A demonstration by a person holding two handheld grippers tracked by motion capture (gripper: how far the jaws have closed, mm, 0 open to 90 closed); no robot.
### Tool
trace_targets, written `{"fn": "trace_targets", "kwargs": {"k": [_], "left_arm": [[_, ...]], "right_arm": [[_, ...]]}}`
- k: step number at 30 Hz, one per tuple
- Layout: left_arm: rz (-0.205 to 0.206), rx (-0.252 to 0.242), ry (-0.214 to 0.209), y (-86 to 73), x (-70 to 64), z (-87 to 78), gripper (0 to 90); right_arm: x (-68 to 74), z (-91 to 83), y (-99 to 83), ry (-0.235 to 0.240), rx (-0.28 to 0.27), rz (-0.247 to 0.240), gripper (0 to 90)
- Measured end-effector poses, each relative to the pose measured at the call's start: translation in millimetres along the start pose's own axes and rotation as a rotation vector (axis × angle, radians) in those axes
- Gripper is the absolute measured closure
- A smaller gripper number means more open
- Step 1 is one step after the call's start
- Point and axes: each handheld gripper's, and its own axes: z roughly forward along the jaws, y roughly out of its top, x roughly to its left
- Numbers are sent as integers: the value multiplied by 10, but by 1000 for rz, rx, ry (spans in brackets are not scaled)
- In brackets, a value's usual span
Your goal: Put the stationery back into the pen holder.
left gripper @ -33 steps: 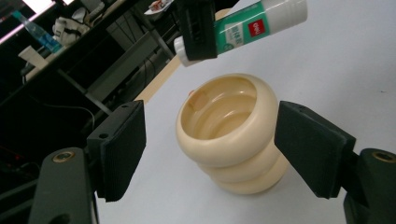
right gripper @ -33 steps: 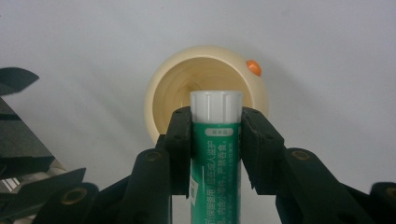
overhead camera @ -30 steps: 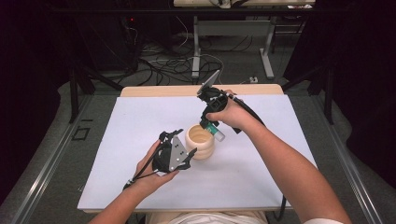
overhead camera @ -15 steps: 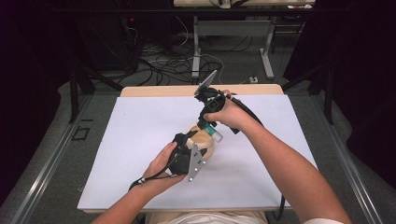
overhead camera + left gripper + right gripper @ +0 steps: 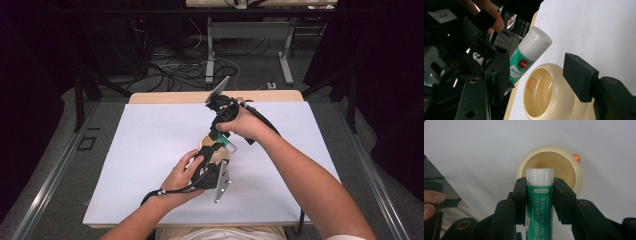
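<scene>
The right gripper pinches a green glue stick between its two black jaws, the white cap poking out past the pads. In the right gripper view the cap sits just in front of the mouth of a cream-coloured pot, which stands on the white table; a small orange knob shows on the pot's wall at about 2 o'clock from its opening.

In the left gripper view the left gripper is spread wide, one pad on each side of the cream-coloured pot, though whether either pad touches the wall is hard to tell. The green glue stick hangs tilted at about 11 o'clock from the pot's mouth, cap end up and clear of the rim — near it, not inside.

From the high view both grippers meet near the middle of the white table: the left gripper at about 7 o'clock of the pot, the right gripper coming in from 12 o'clock with the glue stick's pale end just beside the right hand.
</scene>
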Motion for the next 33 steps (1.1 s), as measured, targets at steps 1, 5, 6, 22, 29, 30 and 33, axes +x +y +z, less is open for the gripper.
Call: {"fn": "trace_targets", "kwargs": {"k": [1, 5, 6, 22, 29, 30, 33], "left_arm": [[13, -2, 8, 3, -5, 11, 389], [47, -5, 29, 14, -32, 49, 394], [50, -9, 36, 16, -40, 58, 397], [100, -19, 46, 34, -74, 131, 476], [117, -18, 42, 33, -97, 124, 533], [129, -15, 44, 34, -102, 121, 549], [135, -20, 45, 39, -121, 122, 563]], "right_arm": [[4, 4, 0, -3, 1, -4, 663], [36, 18, 3, -4, 13, 0, 663], [40, 27, 4, -2, 12, -4, 663], [138, 93, 33, 4, 58, -14, 663], [145, 115, 31, 6, 49, -29, 663], [143, 115, 31, 7, 50, -26, 663], [131, 116, 24, 12, 55, -20, 663]]}}
